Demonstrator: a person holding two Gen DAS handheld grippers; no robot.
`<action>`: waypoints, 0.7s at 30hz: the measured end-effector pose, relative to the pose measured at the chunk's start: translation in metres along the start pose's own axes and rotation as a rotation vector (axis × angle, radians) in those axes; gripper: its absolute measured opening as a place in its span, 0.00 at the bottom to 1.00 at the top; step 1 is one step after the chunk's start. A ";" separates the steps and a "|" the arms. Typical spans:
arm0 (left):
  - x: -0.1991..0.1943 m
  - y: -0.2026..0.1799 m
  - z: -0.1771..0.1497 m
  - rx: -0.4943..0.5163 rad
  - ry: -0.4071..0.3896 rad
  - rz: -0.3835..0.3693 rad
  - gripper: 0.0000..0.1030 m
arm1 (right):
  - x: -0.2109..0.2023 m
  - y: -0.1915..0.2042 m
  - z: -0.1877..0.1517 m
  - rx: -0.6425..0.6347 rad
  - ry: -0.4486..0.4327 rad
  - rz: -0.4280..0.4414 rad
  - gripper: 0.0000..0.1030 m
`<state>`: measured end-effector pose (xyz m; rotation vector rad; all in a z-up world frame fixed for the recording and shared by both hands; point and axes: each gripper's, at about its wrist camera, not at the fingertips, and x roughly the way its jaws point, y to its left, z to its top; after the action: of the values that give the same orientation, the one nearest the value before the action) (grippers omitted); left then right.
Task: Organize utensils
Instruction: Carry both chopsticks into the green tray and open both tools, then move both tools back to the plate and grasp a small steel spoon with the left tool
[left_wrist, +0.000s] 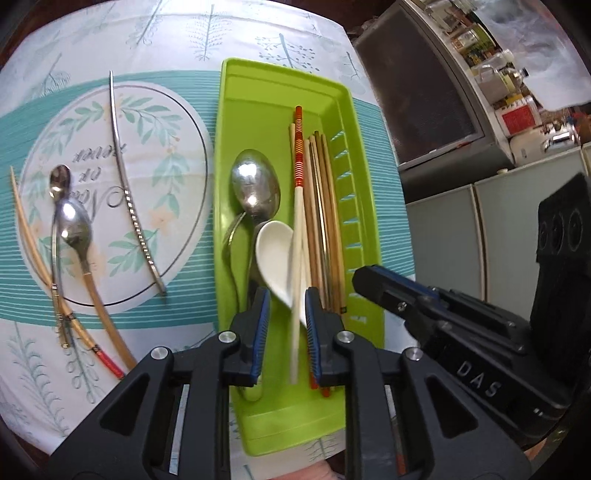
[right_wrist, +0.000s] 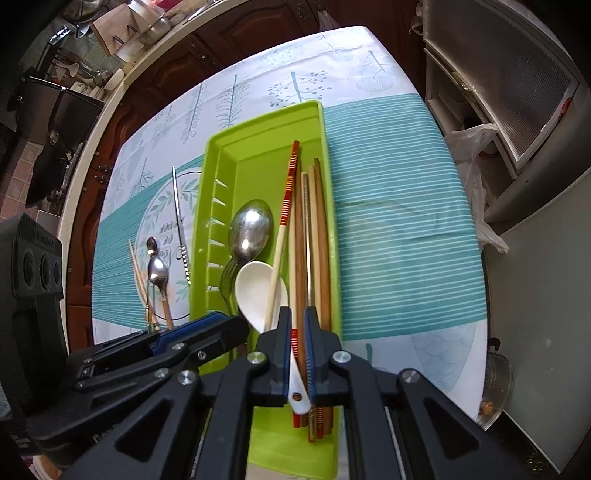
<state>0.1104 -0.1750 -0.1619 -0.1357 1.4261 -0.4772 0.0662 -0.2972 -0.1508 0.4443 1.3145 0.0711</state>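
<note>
**Both claws over the green tray**

The left claw hangs over the near end of the green tray, its blue pads a little apart; the cream chopstick runs down between them, and neither pad clearly presses on it. The right claw stands just beside it with its pads nearly together around the near ends of the red-striped chopstick and the white spoon's handle; whether they pinch either I cannot tell.

In the tray lie a white ceramic spoon, a large metal spoon, a fork partly under them, and wooden chopsticks along the slotted wall.

On the tabletop, left of the tray, lie a metal chopstick, two small spoons and a bamboo chopstick.
</note>
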 end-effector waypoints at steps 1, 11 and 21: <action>-0.003 0.000 -0.002 0.010 -0.006 0.009 0.15 | -0.001 0.001 -0.001 0.000 -0.004 0.002 0.06; -0.030 -0.001 -0.024 0.106 -0.050 0.133 0.18 | -0.006 0.012 -0.020 0.011 -0.028 0.005 0.06; -0.057 0.035 -0.039 0.081 -0.083 0.170 0.18 | -0.010 0.031 -0.042 0.004 -0.035 0.037 0.06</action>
<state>0.0767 -0.1132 -0.1291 0.0305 1.3218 -0.3836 0.0301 -0.2603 -0.1388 0.4712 1.2725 0.0917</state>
